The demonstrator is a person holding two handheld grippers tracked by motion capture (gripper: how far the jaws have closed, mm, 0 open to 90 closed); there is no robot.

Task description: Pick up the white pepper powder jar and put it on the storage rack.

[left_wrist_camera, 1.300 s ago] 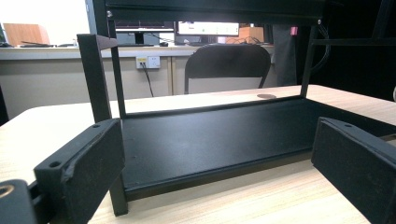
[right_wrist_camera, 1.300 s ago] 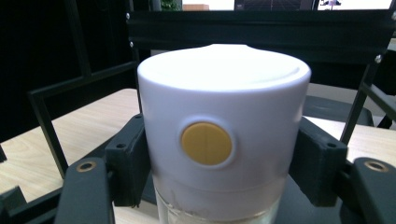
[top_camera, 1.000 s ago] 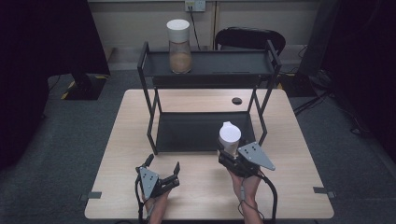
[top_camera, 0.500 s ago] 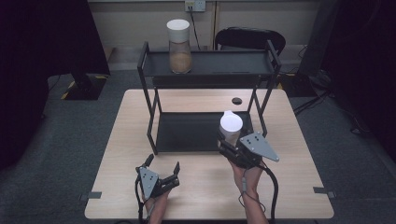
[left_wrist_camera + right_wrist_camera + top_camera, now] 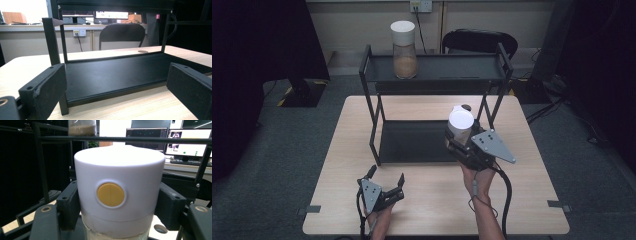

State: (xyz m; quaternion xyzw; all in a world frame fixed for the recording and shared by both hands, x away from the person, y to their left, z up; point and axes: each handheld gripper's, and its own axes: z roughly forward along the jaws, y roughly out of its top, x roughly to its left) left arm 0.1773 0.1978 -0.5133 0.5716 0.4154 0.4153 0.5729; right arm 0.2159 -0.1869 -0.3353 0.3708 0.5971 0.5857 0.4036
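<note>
The right gripper (image 5: 460,136) clamps a white-lidded jar (image 5: 460,123), holding it upright above the table (image 5: 522,200) at the front right corner of the black rack (image 5: 432,75). A second jar (image 5: 404,42) stands on the rack's top shelf. The left gripper (image 5: 387,181) rests near the table's front edge, jaws wide and empty. The lid bears a plain yellow disc (image 5: 110,194), with no writing.

Wooden table (image 5: 432,200) carries black two-tier rack (image 5: 432,142); small dark disc (image 5: 466,107) behind rack.
</note>
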